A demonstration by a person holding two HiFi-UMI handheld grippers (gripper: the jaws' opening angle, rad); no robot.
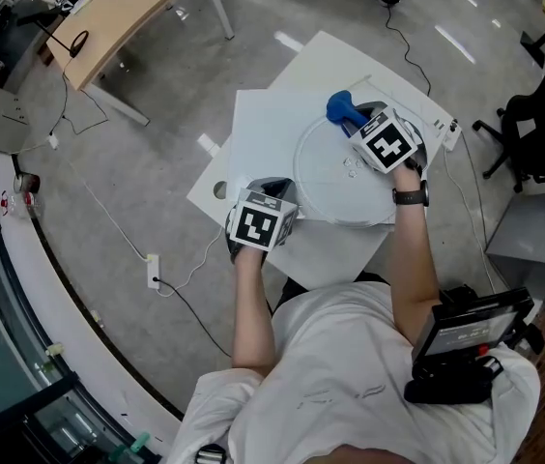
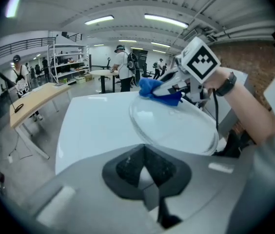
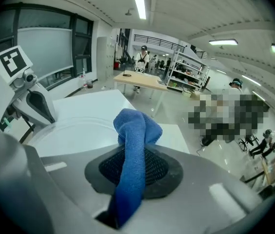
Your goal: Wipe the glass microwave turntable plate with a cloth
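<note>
The glass turntable plate (image 1: pixel 335 187) is being carried flat on the white surface (image 1: pixel 263 124), directly in front of the person. The blue cloth (image 3: pixel 136 130) is being pinched by the right tool (image 3: pixel 135 168). Its jaws are closed on a folded strand, so a bunched wad is being presented beyond the tips. In the head view that wad is being held over the plate's far rim. The left tool (image 2: pixel 145 169) is being held with its jaws pressed together and nothing visible between them, just beside the plate's near-left rim; whether the rim is being touched cannot be told. The plate is judged to be stiff, fairly heavy, smooth and breakable. It is likely to slide or turn on the slick surface when pushed sideways, so it is probably best steadied at the raised rim rather than on its face. The cloth is judged to be light, soft and limp, and is best gripped across a fold, as here, so that a firm pad is being offered to the glass.
</note>
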